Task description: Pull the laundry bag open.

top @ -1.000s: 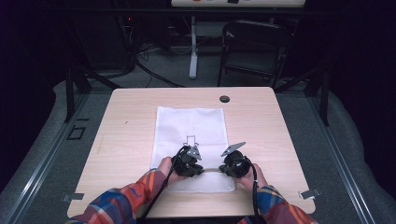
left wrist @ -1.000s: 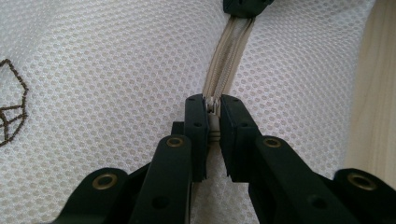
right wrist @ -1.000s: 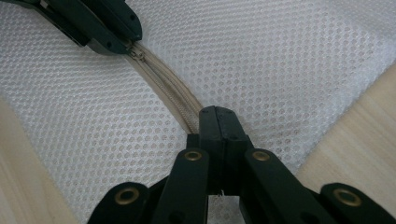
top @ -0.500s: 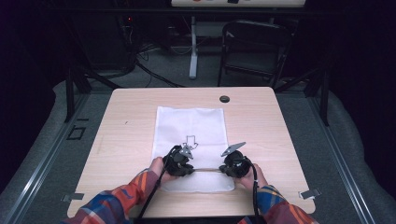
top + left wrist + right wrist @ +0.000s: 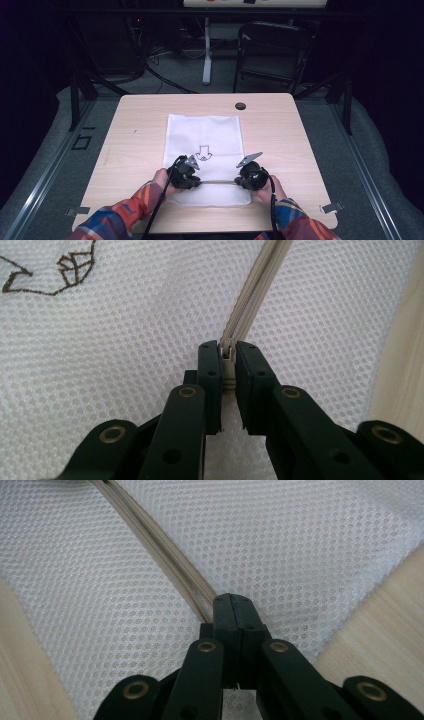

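our left gripper (image 5: 228, 352) pinches the small beige zipper pull (image 5: 228, 356) between its jaws, while our right gripper (image 5: 234, 600) is pressed together on the end of the beige zipper (image 5: 165, 562). both work on a white mesh bag (image 5: 204, 137), honeycomb-textured with a brown arrow outline printed mid-panel. it lies flat at the middle of the light wooden table (image 5: 135, 120), its zipper running across near the edge closest to us.
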Available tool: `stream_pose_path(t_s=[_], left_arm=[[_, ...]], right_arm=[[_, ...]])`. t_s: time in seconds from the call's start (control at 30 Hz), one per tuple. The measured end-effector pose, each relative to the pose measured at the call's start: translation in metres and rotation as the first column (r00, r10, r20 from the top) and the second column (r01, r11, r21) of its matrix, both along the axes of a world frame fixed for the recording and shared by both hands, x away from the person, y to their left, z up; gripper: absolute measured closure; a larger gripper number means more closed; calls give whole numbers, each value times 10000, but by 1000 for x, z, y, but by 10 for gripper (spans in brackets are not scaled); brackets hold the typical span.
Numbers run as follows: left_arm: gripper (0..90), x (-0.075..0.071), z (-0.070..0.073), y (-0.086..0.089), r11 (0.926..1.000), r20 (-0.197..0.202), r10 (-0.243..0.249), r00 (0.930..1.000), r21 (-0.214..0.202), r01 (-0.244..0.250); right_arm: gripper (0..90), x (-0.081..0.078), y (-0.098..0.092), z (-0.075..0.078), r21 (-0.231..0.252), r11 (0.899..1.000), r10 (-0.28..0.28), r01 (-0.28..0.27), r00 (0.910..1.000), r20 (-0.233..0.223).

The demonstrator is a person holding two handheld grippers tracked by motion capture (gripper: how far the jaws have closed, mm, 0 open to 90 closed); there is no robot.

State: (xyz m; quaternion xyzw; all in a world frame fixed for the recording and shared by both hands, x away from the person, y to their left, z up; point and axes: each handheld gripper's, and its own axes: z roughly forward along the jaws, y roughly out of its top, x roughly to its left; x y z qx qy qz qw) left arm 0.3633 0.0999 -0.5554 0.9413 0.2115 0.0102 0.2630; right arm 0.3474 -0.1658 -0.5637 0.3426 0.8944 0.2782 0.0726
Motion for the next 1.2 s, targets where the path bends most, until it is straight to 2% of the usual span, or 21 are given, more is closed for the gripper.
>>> stream_pose_path(t_s=[0.7,1.0,1.03,1.2], left_arm=[[815,-1,2,29,9983,-238,479,9986,345,-471],[815,-2,3,44,9946,-311,977,9947,384,-965],[815,-2,3,46,9939,-327,1043,9940,391,-1030],[815,-3,4,54,9916,-349,1217,9919,482,-1200]], right_arm=[[900,1,1,0,1,10000,-9,9,10000,-80],[900,0,1,0,6,10000,-17,17,10000,-33],[900,0,1,1,-116,9999,-4,4,10000,-24],[900,0,0,0,2,10000,67,-67,10000,14]])
